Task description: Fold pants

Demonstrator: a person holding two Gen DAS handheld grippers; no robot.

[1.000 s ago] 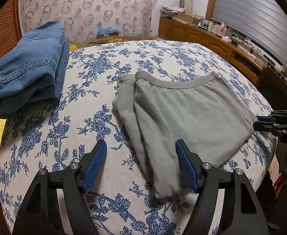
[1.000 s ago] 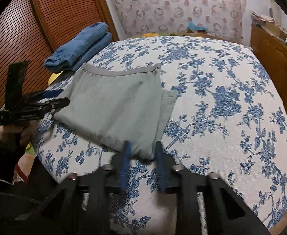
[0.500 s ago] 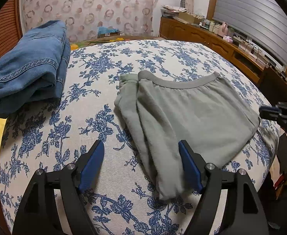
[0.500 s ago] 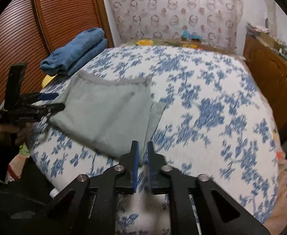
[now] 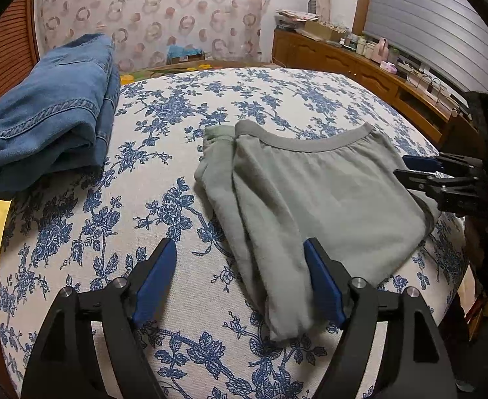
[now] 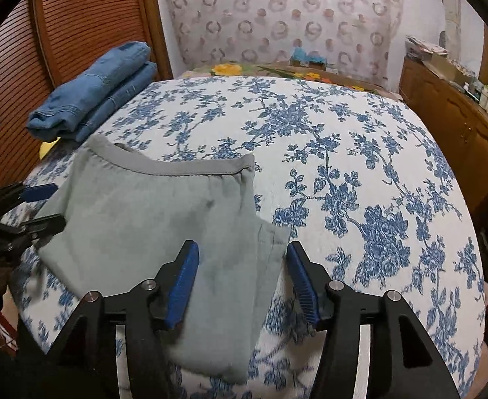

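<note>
The grey-green pants [image 5: 310, 193] lie folded on the bed, waistband toward the far side. My left gripper [image 5: 239, 252] hovers open over their narrow folded edge, the right pad just above the cloth and the left pad over bare bedcover. In the right wrist view the same pants [image 6: 151, 212] reach to the bed's near edge. My right gripper [image 6: 242, 252] is opening, with the pants' corner lying loose between its pads and neither pad pressing on it. Each gripper shows in the other's view: the right gripper [image 5: 403, 167] at the pants' right edge, the left gripper [image 6: 54, 204] at their left edge.
Folded blue jeans [image 5: 51, 113] [image 6: 94, 89] sit at the bed's far left corner. The blue-flowered bedcover [image 6: 343, 166] stretches bare to the right of the pants. A wooden sideboard [image 5: 360, 63] with clutter runs along the right wall; a slatted wooden door [image 6: 77, 26] stands left.
My right gripper's jaws went from nearly shut to wide apart, and it moved forward over the pants' corner. The left gripper stayed where it was, open.
</note>
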